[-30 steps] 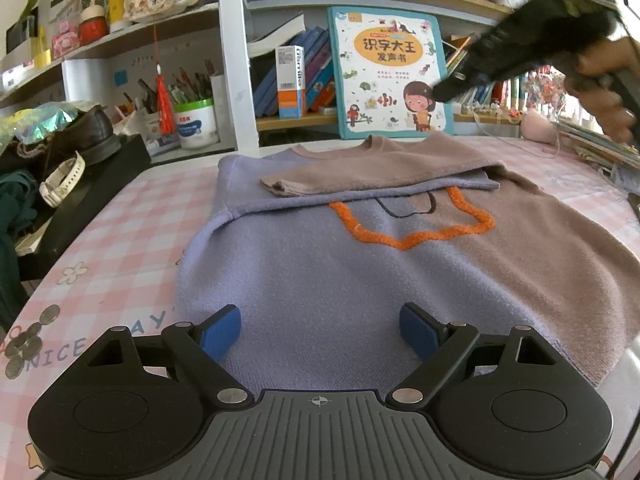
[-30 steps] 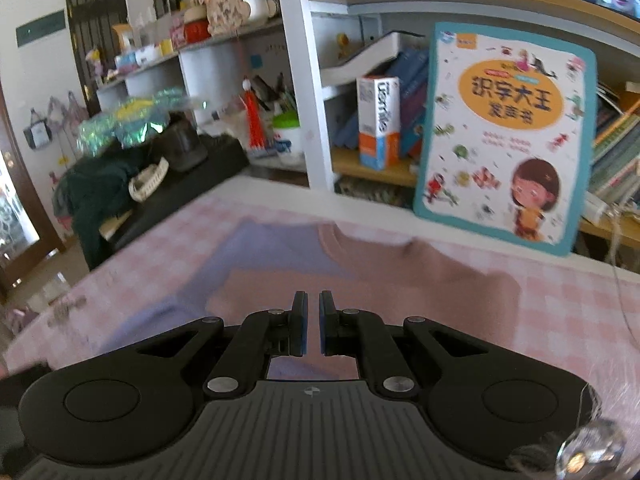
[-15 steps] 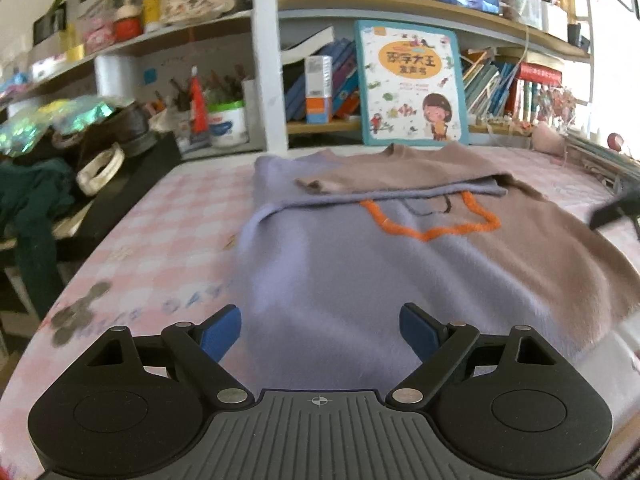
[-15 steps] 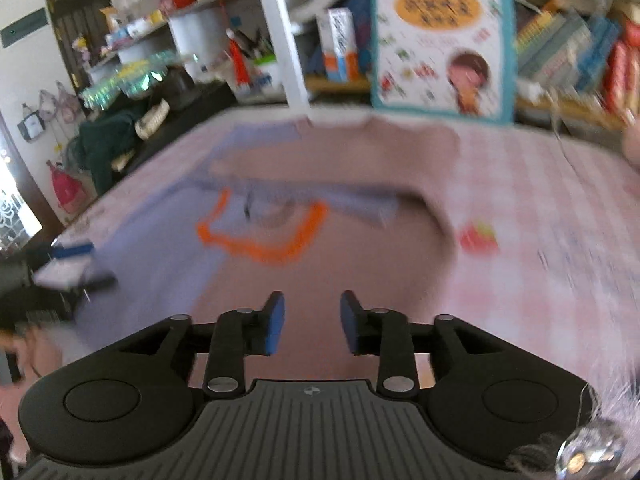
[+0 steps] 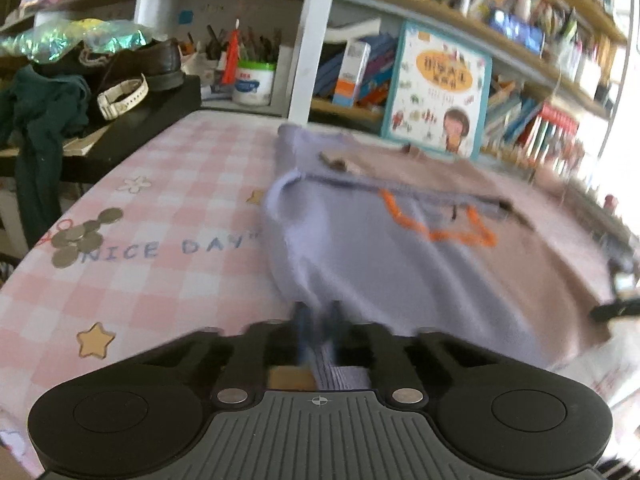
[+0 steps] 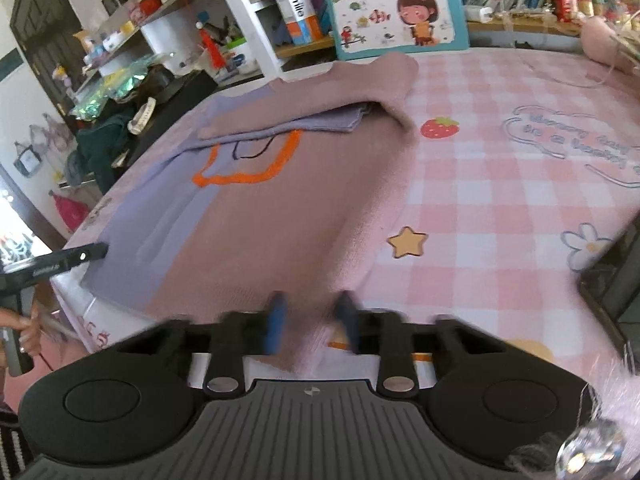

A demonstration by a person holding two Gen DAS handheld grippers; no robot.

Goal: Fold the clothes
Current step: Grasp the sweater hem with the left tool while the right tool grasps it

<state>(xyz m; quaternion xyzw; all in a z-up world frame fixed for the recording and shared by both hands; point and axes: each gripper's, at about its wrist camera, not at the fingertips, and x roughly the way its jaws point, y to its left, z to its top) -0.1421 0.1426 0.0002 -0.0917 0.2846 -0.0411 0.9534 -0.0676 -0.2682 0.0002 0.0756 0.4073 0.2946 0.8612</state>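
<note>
Broadly, the pink checked tablecloth (image 6: 500, 184) fills both views, printed with stars, a strawberry and "NICE DAY" lettering. On it lies the sweater (image 6: 256, 200), half lavender and half dusty pink with an orange outline across the chest; it spans the centre of the right wrist view and the centre-right of the left wrist view (image 5: 400, 264), sleeves folded across its upper part. Behind it, upper centre, a children's book (image 6: 392, 4) stands against the shelves. The left gripper (image 5: 318, 322) at lower centre has its fingers drawn together on the lavender hem, cloth bunched between them. The right gripper (image 6: 312, 320) at lower centre is blurred; its blue pads stand apart on either side of the pink hem, contact unclear. The left gripper's tip shows at the far left edge (image 6: 86, 254).
</note>
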